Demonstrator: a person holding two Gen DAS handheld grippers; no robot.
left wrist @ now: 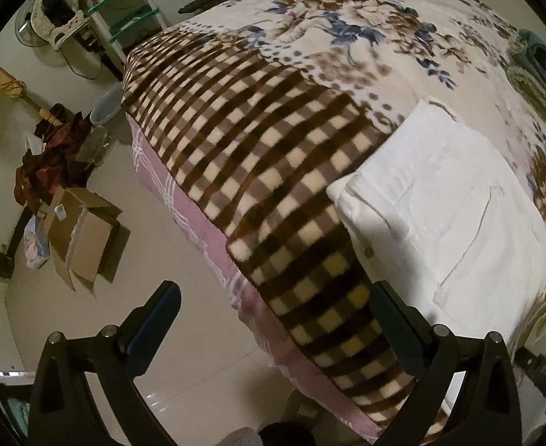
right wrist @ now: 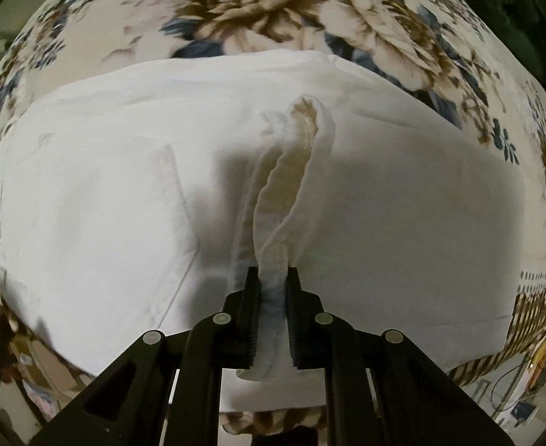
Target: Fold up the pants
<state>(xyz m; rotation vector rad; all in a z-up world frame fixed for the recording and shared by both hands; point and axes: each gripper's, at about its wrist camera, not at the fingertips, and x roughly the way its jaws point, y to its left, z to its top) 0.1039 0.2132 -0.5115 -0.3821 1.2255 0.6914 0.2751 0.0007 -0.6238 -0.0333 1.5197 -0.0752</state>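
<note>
Spread over the bed, a flowered blanket (right wrist: pixel 273 18) with a checked border (left wrist: pixel 258 171) was the surface I worked on. On it lay the white pants (right wrist: pixel 403 204), already folded to a compact rectangle near the bed edge. My right gripper (right wrist: pixel 273 278) was clenched on a raised ridge of the pants' cloth, which ran up between its jaws from the middle of the garment. My left gripper (left wrist: pixel 273 308) was released, holding nothing, over the blanket's edge and the floor, with the pants (left wrist: pixel 447 200) ahead on its right. I judged that the pinch could take several layers unevenly; pulling so would drag the lower fold out of line, or slide the whole bundle over the soft blanket toward the edge.
</note>
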